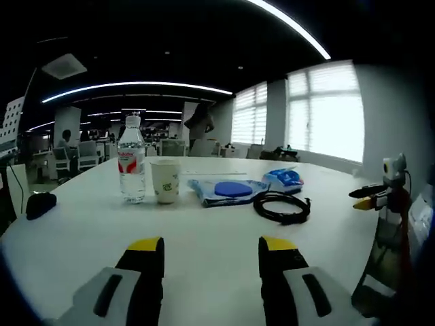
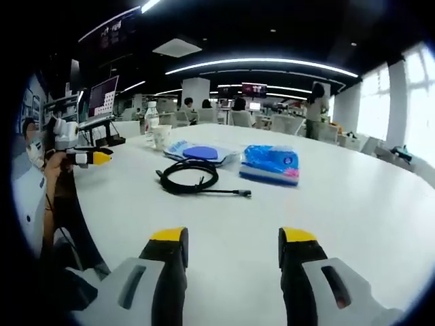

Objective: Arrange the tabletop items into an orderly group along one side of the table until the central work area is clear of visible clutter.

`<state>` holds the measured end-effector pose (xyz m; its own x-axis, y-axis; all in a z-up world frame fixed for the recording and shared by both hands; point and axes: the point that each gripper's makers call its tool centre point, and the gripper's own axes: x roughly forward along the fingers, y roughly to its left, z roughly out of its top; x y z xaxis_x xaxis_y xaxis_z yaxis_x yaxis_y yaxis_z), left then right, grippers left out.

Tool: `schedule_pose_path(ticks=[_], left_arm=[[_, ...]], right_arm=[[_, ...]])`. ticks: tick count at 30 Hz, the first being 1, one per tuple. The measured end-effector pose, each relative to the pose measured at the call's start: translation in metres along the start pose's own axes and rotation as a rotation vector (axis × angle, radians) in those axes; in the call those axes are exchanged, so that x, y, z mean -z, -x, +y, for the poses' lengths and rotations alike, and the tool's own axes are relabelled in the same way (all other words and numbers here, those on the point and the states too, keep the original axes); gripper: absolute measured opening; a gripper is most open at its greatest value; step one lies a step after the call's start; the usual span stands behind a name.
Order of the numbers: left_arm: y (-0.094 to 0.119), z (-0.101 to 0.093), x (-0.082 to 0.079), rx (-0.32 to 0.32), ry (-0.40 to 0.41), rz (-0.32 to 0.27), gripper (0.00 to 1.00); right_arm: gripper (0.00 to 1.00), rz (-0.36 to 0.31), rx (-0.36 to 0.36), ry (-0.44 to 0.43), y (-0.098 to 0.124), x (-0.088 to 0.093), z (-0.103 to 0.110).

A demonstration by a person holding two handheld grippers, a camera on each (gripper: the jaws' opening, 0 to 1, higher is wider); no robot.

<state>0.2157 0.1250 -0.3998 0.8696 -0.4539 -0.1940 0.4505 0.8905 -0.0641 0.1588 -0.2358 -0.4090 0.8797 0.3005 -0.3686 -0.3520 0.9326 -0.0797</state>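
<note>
Your left gripper [image 1: 211, 252] hovers with its yellow-tipped jaws spread wide, nothing between them. Your right gripper [image 2: 233, 246] is likewise parted and empty. Both are level, pointing forward, well apart from each other.

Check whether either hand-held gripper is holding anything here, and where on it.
Nothing is held: the left hand-held gripper and right hand-held gripper both stand open over bare table.

Curved ceiling light strips [image 1: 136, 86] arc across the upper part of the left gripper view, with bright blinded windows [image 1: 319, 109] at the upper right. A standing person [image 1: 202, 122] appears at centre, far behind the tabletop. In the right gripper view, a wall screen [image 2: 102, 95] hangs upper left, office chairs [image 2: 285, 124] line the background, and another ceiling light strip [image 2: 262, 63] arcs across the top.
</note>
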Motion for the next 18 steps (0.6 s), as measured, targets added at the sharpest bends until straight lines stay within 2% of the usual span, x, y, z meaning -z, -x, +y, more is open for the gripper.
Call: schedule_pose_path(ticks=[7, 8, 18], left_arm=[[0.0006, 0.0010, 0.0045, -0.003, 0.009, 0.015, 0.54], [0.0008, 0.0000, 0.0005, 0.013, 0.020, -0.010, 0.54], [-0.0013, -0.0049, -0.0024, 0.036, 0.008, -0.009, 0.54]], right_arm=[[0.51, 0.008, 0.003, 0.019, 0.0010, -0.0014, 0.0017], [0.51, 0.001, 0.004, 0.010, 0.0014, -0.0023, 0.0023], [0.51, 0.011, 0.006, 0.018, -0.0011, -0.0016, 0.0032]])
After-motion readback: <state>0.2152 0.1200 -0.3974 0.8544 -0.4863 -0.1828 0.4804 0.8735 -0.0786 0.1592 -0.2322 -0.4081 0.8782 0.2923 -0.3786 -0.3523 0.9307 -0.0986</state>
